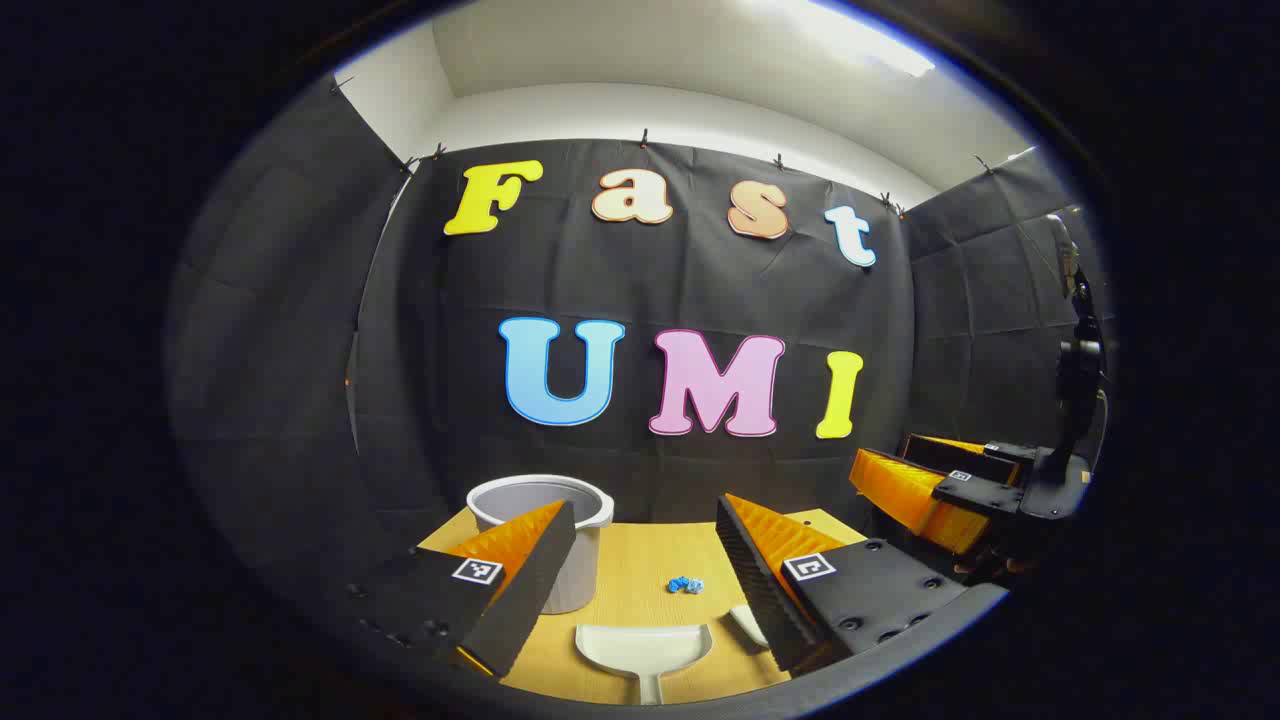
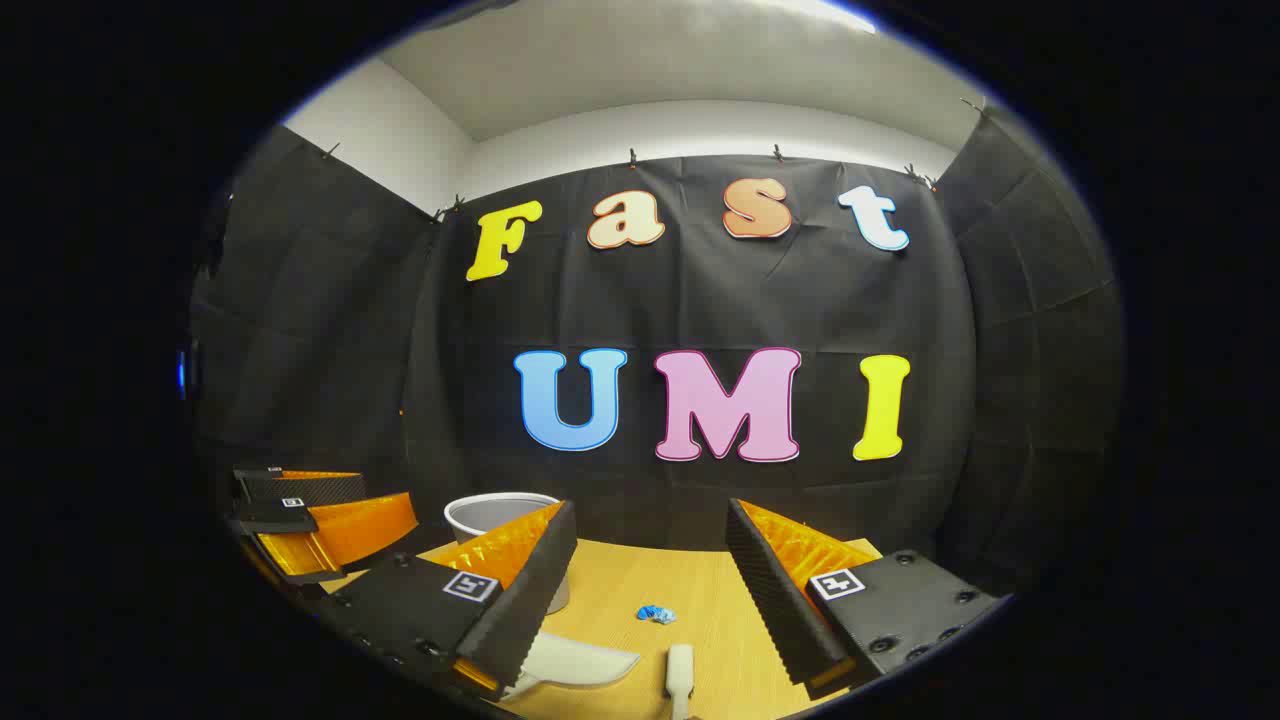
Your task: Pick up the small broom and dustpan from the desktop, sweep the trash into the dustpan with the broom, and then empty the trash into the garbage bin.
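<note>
- In the left gripper view, left gripper point(image 1: 645, 575) low at 6 o'clock, fingers spread wide apart, nothing between them, hovering above the desktop point(image 1: 640, 575).
- Black pads facing inward, orange ribbed backing behind, a square marker on each finger base.
- White dustpan point(image 1: 643, 645) flat on the desktop at 6 o'clock, right between the fingertips, handle running toward the lower edge.
- Small broom point(image 1: 748, 624) just at 3 o'clock of the dustpan, partly hidden by the right-side finger.
- Blue crumpled trash point(image 1: 686, 584) on bare wood at 12 o'clock of the dustpan, apart from it.
- Grey garbage bin point(image 1: 545, 500) upright at 10 o'clock on the desktop, partly behind the left-side finger.
- Right gripper point(image 1: 935, 490) out at 3 o'clock, off the table edge, orange and black; jaw state hard to judge from here.
- In the right gripper view, right gripper point(image 2: 650, 590) also parted wide, empty, above the desktop point(image 2: 690, 580).
- Small broom point(image 2: 680, 675) at 6 o'clock between the fingers, handle toward the lower edge.
- Dustpan point(image 2: 580, 662) at 7 o'clock, touching nothing but the wood, partly under the left-side finger.
- Trash point(image 2: 655, 613) near centre, at 12 o'clock of the broom.
- Garbage bin point(image 2: 495, 512) at 9 to 10 o'clock, behind the left-side finger.
- Left gripper point(image 2: 320, 525) at 9 o'clock, beyond the table edge.
</note>
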The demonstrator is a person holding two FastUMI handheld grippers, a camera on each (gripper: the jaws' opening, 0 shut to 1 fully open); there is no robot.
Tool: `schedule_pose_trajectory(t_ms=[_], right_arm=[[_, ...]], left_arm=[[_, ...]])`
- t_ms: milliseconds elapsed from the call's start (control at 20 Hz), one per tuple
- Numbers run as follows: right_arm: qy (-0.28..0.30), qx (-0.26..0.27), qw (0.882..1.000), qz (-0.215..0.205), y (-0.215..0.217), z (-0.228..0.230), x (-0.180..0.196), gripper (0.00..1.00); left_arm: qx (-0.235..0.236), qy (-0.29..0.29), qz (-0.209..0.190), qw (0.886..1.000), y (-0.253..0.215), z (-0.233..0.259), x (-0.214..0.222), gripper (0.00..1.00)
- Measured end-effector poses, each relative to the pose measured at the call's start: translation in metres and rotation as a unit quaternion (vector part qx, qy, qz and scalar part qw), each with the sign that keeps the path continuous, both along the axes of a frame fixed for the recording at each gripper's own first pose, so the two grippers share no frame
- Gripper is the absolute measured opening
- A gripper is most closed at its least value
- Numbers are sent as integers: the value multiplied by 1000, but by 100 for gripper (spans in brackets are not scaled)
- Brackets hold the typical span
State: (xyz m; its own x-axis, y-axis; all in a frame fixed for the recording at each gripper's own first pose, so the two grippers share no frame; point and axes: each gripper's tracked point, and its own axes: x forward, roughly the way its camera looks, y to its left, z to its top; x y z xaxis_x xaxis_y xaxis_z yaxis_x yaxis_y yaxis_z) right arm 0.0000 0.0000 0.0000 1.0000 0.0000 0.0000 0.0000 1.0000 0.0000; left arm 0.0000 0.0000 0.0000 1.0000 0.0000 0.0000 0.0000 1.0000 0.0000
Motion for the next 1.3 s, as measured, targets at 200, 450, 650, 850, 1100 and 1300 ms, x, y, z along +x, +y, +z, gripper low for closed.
schedule_pose_trajectory(t_ms=[200,450,650,850,1100,1300], right_arm=[[3,-1,1000,-2,0,-4,4,88],[4,1,1000,-6,4,-4,8,87],[5,-6,1000,-10,9,-6,7,87],[8,-18,999,-34,6,-7,2,87],[8,-30,996,-79,3,-8,-13,87],[6,-47,995,-90,6,-3,-23,97]], left_arm=[[-4,-5,-3,1000,3,1,4,84],[-6,-1,-5,1000,8,-3,8,84],[-5,-6,-12,1000,14,-2,4,84],[-9,-7,-27,1000,21,-7,-1,82],[-17,-14,-58,998,25,-12,-11,84],[-20,-22,-49,998,31,-16,-11,84]])
